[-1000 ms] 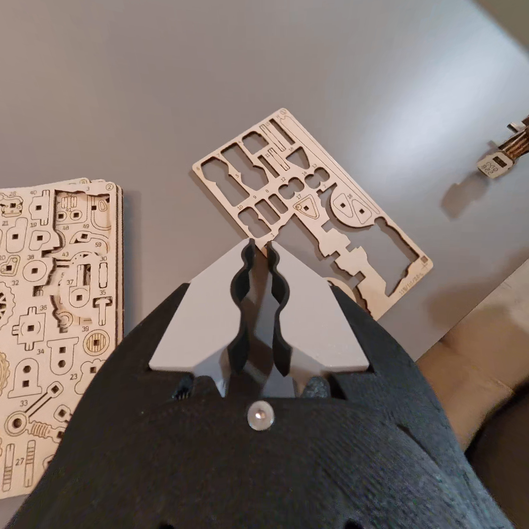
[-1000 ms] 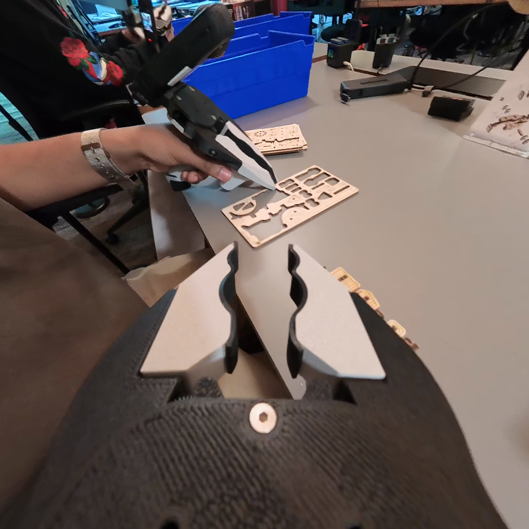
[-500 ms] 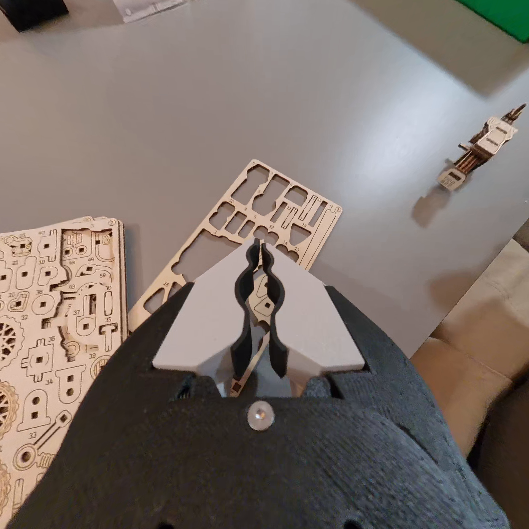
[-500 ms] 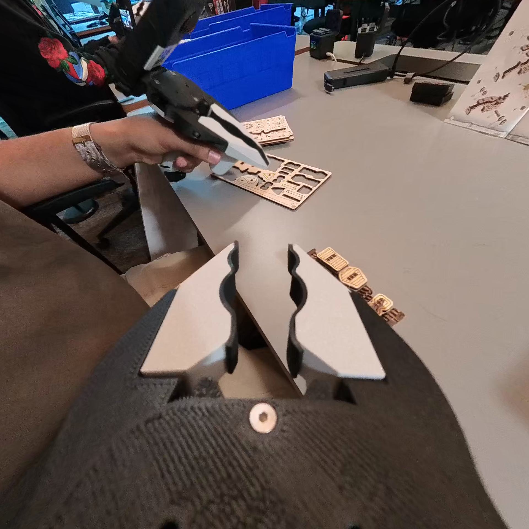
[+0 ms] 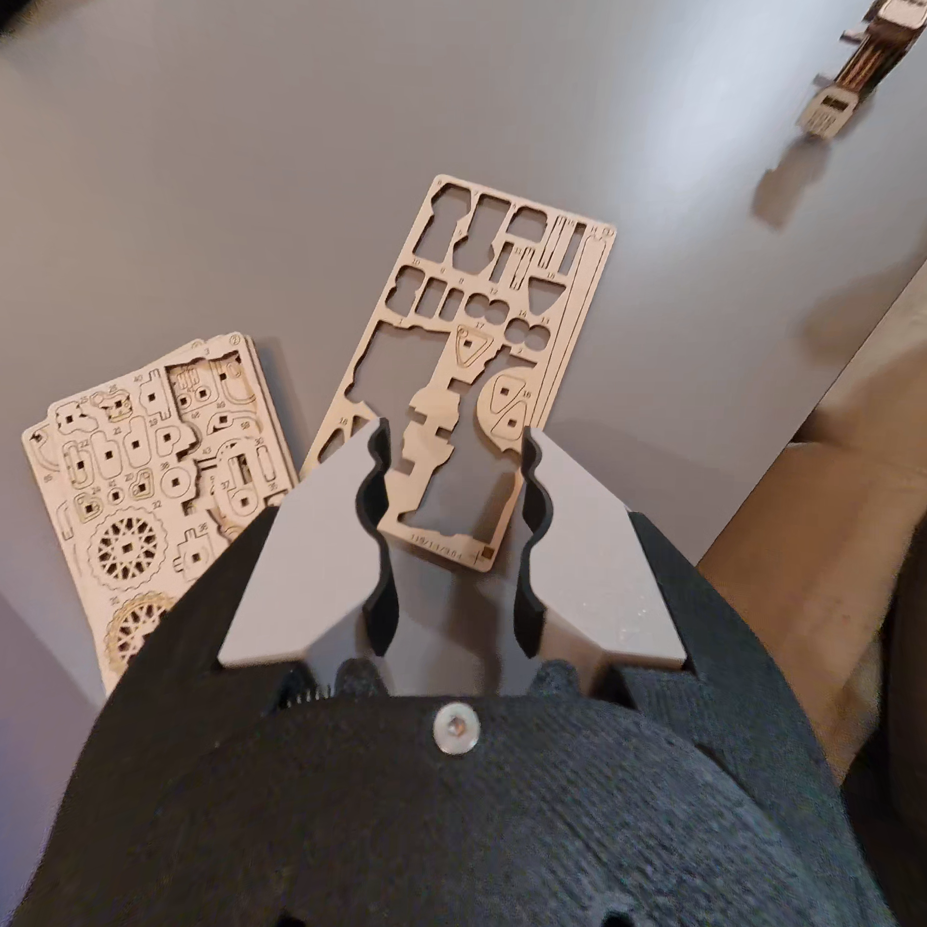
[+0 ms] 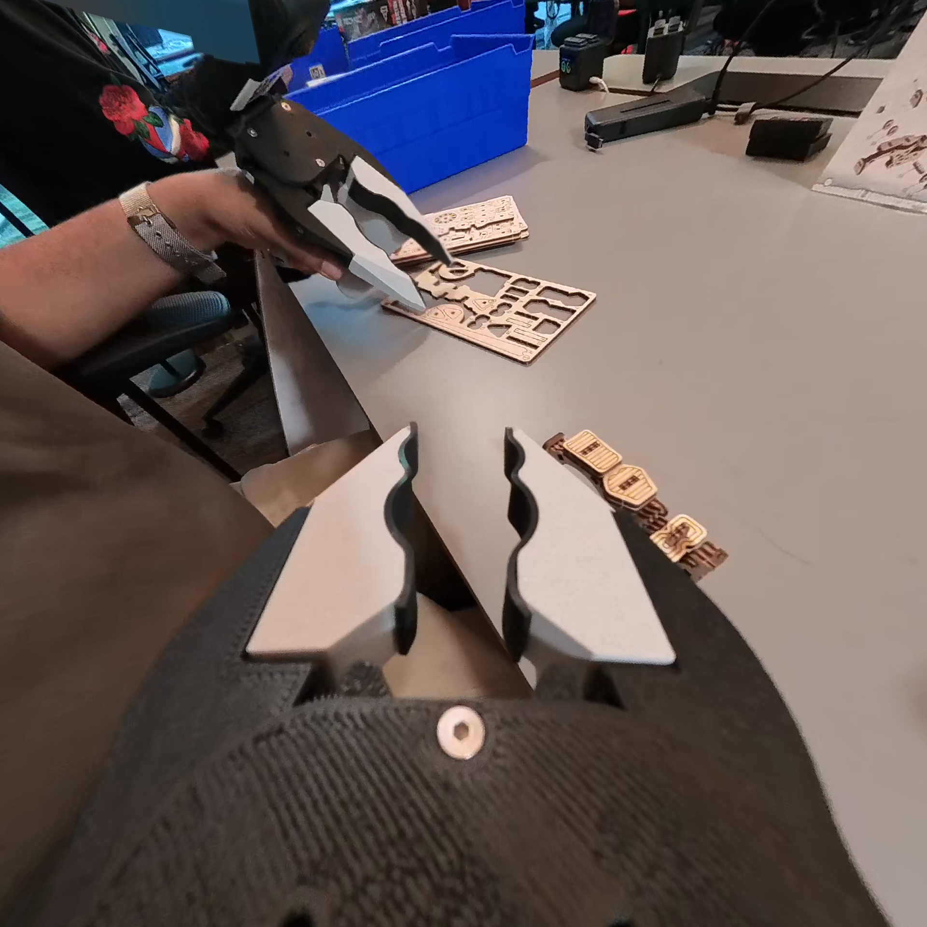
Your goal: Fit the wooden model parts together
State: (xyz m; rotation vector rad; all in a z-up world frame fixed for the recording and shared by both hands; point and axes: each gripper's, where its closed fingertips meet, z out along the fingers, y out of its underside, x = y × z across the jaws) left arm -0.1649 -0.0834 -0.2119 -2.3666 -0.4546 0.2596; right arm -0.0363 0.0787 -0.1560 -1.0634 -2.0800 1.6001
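Note:
A wooden sheet with several cut-outs (image 5: 435,401) lies flat on the grey table (image 5: 301,150). My left gripper (image 5: 454,431) is open and empty, its fingers either side of the sheet's near end. The right wrist view shows this gripper (image 6: 435,285) tilted down over the sheet (image 6: 441,316). A partly built wooden model (image 6: 632,491) lies just right of my right gripper (image 6: 460,431), which is open and empty near the table's front edge. The model also shows at the top right of the left wrist view (image 5: 832,95).
A stack of uncut wooden part sheets (image 5: 150,476) lies left of the single sheet, and shows behind it in the right wrist view (image 6: 476,225). Blue bins (image 6: 426,100), black devices (image 6: 652,110) and an instruction sheet (image 6: 893,125) stand at the back. Left tips to right tips: about 20 cm.
My left gripper shut on the sheet's edge, turned the sheet round on the table, then opened and let it go. My right gripper stayed open and shifted only a little.

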